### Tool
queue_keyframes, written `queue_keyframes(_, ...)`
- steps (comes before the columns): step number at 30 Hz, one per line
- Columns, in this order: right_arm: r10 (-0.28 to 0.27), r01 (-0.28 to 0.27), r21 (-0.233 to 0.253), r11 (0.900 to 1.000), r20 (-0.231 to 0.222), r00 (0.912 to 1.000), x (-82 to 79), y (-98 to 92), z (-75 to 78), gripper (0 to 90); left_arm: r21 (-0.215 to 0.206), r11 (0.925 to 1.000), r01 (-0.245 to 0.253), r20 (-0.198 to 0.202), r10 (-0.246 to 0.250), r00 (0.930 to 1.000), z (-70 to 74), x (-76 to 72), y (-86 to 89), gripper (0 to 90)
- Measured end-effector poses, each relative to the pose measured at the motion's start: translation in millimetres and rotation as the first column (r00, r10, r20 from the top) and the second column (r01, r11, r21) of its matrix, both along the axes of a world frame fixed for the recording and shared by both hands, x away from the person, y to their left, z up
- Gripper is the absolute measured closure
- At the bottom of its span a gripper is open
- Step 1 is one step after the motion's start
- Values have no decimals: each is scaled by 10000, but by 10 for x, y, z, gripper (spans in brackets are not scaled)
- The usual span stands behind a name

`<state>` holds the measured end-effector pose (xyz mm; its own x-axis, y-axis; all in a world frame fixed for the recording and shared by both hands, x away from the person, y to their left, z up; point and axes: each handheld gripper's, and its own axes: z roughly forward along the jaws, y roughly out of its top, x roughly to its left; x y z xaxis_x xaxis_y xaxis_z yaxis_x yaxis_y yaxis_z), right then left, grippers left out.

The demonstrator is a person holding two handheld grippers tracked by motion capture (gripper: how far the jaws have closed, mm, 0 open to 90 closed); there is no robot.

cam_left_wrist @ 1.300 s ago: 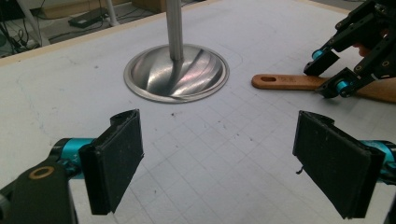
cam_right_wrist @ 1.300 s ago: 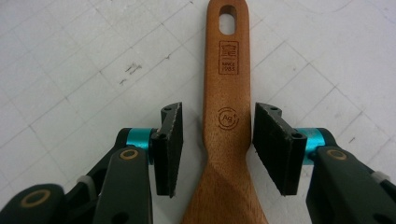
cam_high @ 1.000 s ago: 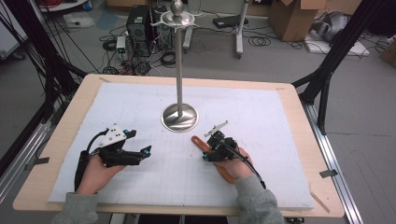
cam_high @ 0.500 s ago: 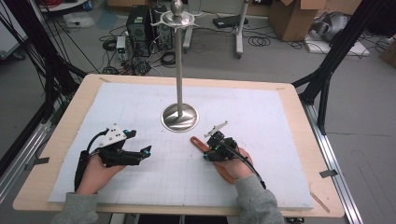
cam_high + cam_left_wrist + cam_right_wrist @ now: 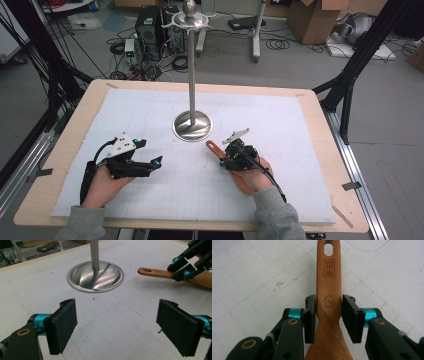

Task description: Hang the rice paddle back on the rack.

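A wooden spatula (image 5: pixel 328 275) lies flat on the white gridded mat, its handle with a hanging hole pointing toward the metal stand (image 5: pixel 192 125). My right gripper (image 5: pixel 328 302) has its two pads pressed against the sides of the handle's neck, so it is shut on the spatula. In the high view the right gripper (image 5: pixel 226 159) sits right of the stand's base, over the spatula (image 5: pixel 212 146). My left gripper (image 5: pixel 156 162) rests on the mat at the left. Its jaws (image 5: pixel 117 320) stand wide open with nothing between them, facing the stand's base (image 5: pixel 95 276).
The stand has a round steel base, a tall pole and a small top plate (image 5: pixel 189 20). The mat (image 5: pixel 300 130) covers a wooden table (image 5: pixel 320 110). Black frame legs, boxes and cables surround the table on the floor.
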<state>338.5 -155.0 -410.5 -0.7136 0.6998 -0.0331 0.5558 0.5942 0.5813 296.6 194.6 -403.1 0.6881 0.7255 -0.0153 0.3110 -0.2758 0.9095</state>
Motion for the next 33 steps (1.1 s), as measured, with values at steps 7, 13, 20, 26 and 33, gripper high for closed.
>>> queue_keyframes(7, -14, -5, 602, 9982, 318, 9995, -19, -56, 79, 648, 38, 10000, 3, 7, -3, 10000, 5, 2, 4, 175)
queue_keyframes(13, 5, -61, 1075, 9942, 519, 9987, -47, -142, 190, 648, -7, 10000, 72, -46, -72, 10000, 4, 1, -1, 176)
queue_keyframes(20, -171, -84, 1728, 9849, 1453, 9892, -156, -321, 469, 648, -29, 9997, 250, -34, -250, 9997, 0, -3, -25, 174)
queue_keyframes(26, -328, -32, 2102, 9776, 1675, 9853, -176, -412, 537, 648, -41, 9997, 237, -32, -238, 9997, 1, -3, -30, 175)
queue_keyframes(33, -453, -85, 2621, 9650, 1984, 9791, -213, -491, 625, 648, -14, 9997, 225, -87, -225, 9997, -5, 0, -27, 175)
